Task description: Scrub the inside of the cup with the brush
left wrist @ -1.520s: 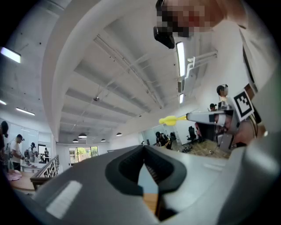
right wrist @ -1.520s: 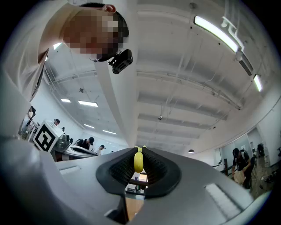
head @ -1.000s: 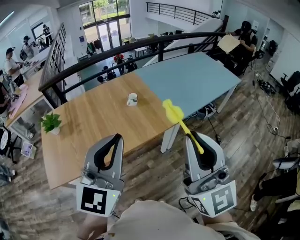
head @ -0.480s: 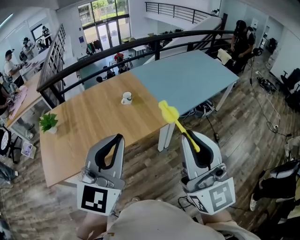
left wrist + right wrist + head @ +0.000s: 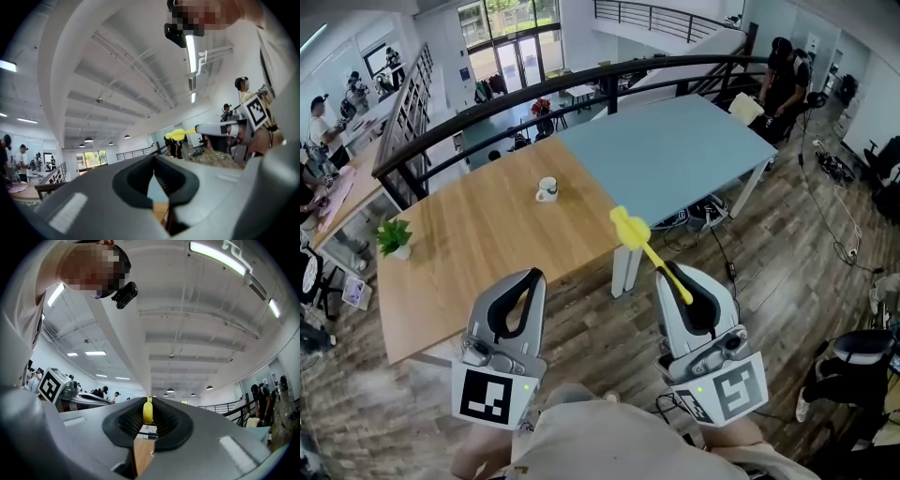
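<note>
Right claw [image 5: 689, 286] pinches a slim yellow plastic brush [image 5: 652, 253] by its handle, its two dark pads closed on the stem. The brush's knobbly head points forward and up, over the near edge of the worktop. In the right gripper view the yellow handle [image 5: 147, 412] sits squarely between the pads of the right claw [image 5: 149, 401].

The left claw [image 5: 525, 281] is closed on itself and carries nothing. In the left gripper view its pads [image 5: 140, 176] meet at the tip, and the brush [image 5: 178, 134] shows off to the side. Both claws are held side by side above the dark wood-plank floor [image 5: 600, 319], short of the table's edge. Each gripper's black-and-white marker cube [image 5: 492, 398] faces the head camera.

The small white cup [image 5: 547, 189] stands upright on the pale wooden half of the long worktop [image 5: 478, 244], near its far side and just beside the seam where the surface turns light blue [image 5: 675, 155]. It is well apart from both claws. A small green potted plant [image 5: 394, 237] sits at the left end of the wooden half. A black metal railing [image 5: 534, 84] curves behind the worktop, and people stand at desks farther off.
</note>
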A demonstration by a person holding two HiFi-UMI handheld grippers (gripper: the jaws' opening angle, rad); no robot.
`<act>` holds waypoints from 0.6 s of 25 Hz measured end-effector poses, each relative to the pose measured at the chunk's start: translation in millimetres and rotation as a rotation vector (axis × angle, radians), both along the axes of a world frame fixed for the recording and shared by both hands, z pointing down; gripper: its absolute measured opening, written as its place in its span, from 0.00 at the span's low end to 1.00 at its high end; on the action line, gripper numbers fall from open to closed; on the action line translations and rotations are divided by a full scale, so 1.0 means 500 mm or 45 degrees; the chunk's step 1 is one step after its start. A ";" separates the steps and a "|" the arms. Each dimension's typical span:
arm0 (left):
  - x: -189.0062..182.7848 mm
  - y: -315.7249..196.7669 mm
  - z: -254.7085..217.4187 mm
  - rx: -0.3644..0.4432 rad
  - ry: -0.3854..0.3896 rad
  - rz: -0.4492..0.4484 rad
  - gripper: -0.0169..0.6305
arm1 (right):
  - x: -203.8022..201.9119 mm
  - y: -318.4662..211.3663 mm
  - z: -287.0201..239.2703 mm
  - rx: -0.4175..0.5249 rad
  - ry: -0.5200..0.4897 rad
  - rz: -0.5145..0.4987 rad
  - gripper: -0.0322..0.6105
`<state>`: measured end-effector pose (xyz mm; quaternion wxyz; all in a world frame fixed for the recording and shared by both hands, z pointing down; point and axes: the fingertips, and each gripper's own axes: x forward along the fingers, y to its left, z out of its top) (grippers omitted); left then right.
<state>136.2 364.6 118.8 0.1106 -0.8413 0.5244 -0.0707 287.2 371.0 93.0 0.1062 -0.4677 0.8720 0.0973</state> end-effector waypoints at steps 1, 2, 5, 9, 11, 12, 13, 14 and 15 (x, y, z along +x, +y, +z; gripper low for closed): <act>0.002 0.002 0.001 -0.005 -0.003 -0.002 0.03 | 0.003 0.001 0.002 -0.005 0.000 -0.001 0.11; 0.007 0.004 0.002 -0.008 -0.007 -0.003 0.03 | 0.009 0.002 0.003 -0.006 -0.001 -0.003 0.11; 0.030 0.006 0.003 -0.011 -0.026 -0.001 0.03 | 0.031 0.002 0.003 -0.002 -0.014 -0.005 0.11; 0.040 0.006 0.008 -0.013 -0.038 0.002 0.03 | 0.038 -0.001 0.012 -0.018 -0.020 -0.011 0.11; 0.039 0.002 0.015 -0.025 -0.040 -0.001 0.03 | 0.036 -0.006 0.019 -0.027 -0.020 -0.016 0.11; 0.038 -0.002 0.019 -0.033 -0.043 -0.005 0.03 | 0.036 -0.009 0.021 -0.028 -0.019 -0.016 0.11; 0.037 -0.005 0.024 -0.041 -0.045 -0.011 0.03 | 0.037 -0.012 0.022 -0.030 -0.018 -0.016 0.11; 0.036 -0.009 0.028 -0.049 -0.046 -0.017 0.03 | 0.037 -0.014 0.026 -0.034 -0.017 -0.018 0.11; 0.035 -0.013 0.034 -0.055 -0.044 -0.022 0.03 | 0.037 -0.017 0.030 -0.039 -0.016 -0.019 0.11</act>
